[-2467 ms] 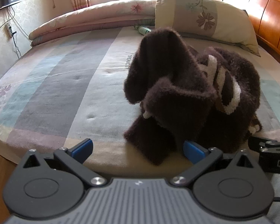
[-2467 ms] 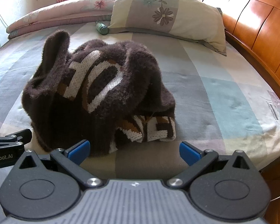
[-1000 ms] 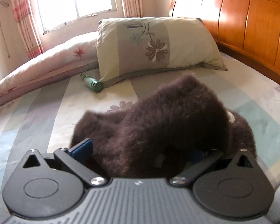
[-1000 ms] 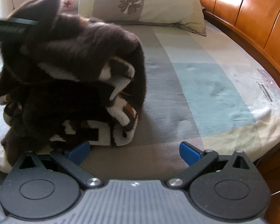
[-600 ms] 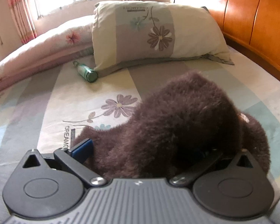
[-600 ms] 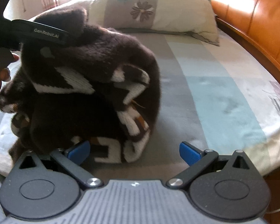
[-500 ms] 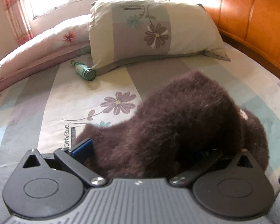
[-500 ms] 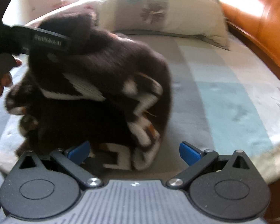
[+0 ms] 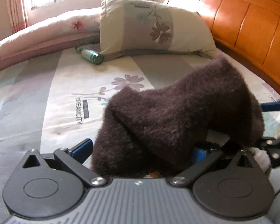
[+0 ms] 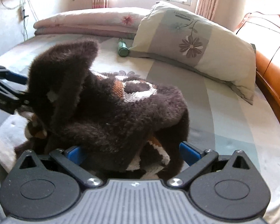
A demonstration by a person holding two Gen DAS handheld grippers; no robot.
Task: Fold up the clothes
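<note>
Brown fuzzy sweater [image 10: 110, 115] bunched on the bed [image 9: 46, 100], draped over both tools. Left gripper [image 9: 140, 149]: jaws spread, right fingertip mostly buried in fabric. Right gripper [image 10: 132, 153]: jaws apart, fabric between them, probably not clamped. Pillow [image 10: 192, 43], green bottle [image 9: 89, 56], folded quilt [image 10: 84, 24], wooden headboard [image 9: 248, 26], window behind.

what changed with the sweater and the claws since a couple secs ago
The sweater, first a heap near the bed's front edge ahead of both claws, now sits between the fingers of both. Both claws closed in on it: the left claw lifted a fuzzy flap, and the right claw now straddles the bundle, jaws wide. The pillow and bottle lie as before.
</note>
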